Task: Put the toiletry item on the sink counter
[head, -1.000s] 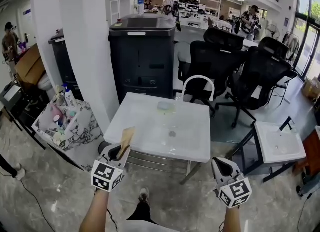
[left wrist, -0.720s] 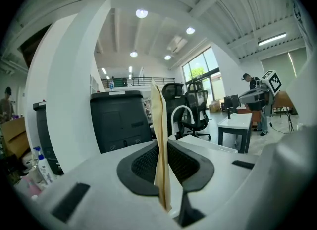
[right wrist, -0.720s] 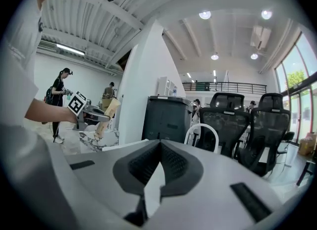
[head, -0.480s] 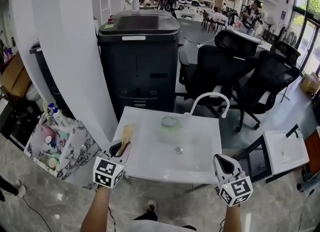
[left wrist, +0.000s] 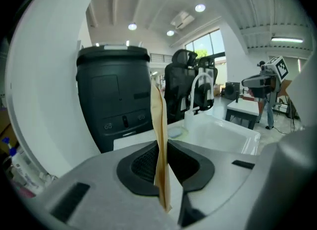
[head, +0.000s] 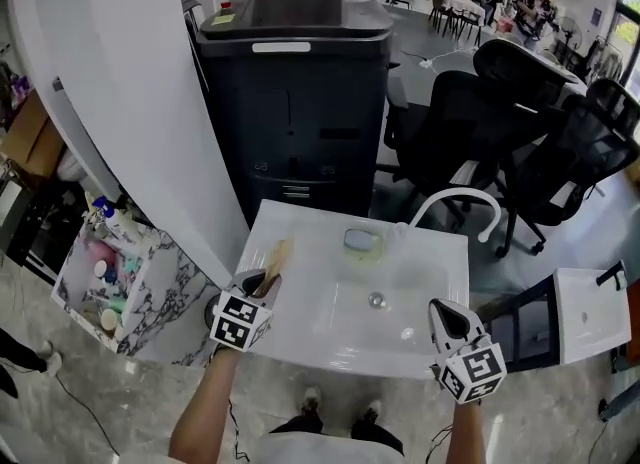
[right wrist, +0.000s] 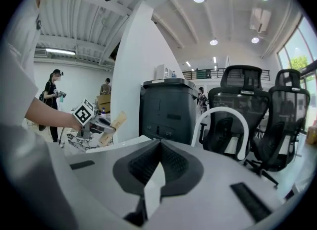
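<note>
My left gripper (head: 262,284) is shut on a thin, flat tan toiletry item (head: 277,256) that sticks up and forward out of the jaws. It hangs over the left rim of the white sink counter (head: 290,297). In the left gripper view the tan item (left wrist: 158,125) stands edge-on between the pads of the left gripper (left wrist: 161,172). My right gripper (head: 448,320) is over the counter's near right corner, shut and holding nothing. The right gripper view shows its tips (right wrist: 159,144) meeting, with the left gripper (right wrist: 97,123) and its tan item (right wrist: 115,124) at the left.
A white curved faucet (head: 462,202), a pale soap dish (head: 361,240) and a drain (head: 376,300) are on the sink. Behind stand a black copier (head: 295,82) and office chairs (head: 560,152). A white pillar (head: 130,102), a marbled bin of bottles (head: 112,274) and a second sink (head: 590,300) flank it.
The view has closed in on the sink. Both grippers moved forward and now hang over its near edge. The left gripper still holds the tan item.
</note>
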Action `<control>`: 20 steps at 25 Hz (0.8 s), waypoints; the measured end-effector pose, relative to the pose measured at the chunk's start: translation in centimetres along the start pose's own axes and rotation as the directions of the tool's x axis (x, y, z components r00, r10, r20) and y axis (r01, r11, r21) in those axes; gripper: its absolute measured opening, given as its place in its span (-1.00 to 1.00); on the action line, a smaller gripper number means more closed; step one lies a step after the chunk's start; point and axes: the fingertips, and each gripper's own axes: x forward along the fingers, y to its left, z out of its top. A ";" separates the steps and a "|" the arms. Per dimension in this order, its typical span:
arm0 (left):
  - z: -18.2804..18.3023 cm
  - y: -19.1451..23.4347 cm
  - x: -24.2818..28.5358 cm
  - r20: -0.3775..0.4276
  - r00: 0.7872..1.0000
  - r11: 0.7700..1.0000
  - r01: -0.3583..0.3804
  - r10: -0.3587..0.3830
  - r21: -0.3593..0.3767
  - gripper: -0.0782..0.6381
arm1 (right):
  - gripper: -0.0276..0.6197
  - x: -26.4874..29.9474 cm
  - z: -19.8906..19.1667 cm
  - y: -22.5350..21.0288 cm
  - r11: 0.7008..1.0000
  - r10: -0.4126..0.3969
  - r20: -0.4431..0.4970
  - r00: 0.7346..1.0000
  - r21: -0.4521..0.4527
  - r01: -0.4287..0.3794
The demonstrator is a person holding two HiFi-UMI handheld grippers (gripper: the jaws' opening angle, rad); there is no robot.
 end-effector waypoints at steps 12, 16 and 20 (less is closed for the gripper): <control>-11.3 1.4 10.9 -0.404 0.915 0.999 -0.023 0.003 -0.046 -0.67 | -0.92 4.9 -4.4 -4.1 0.995 0.102 -0.108 0.989 0.030 -0.099; -13.8 1.4 13.4 -0.489 0.872 0.996 -0.015 -0.029 -0.086 -0.67 | -0.92 5.4 -5.8 -5.2 0.994 0.108 -0.140 0.984 0.043 -0.103; -14.4 1.8 15.4 -0.513 0.858 0.996 -0.010 -0.035 -0.085 -0.67 | -0.92 5.4 -7.0 -6.2 0.993 0.107 -0.168 0.980 0.063 -0.098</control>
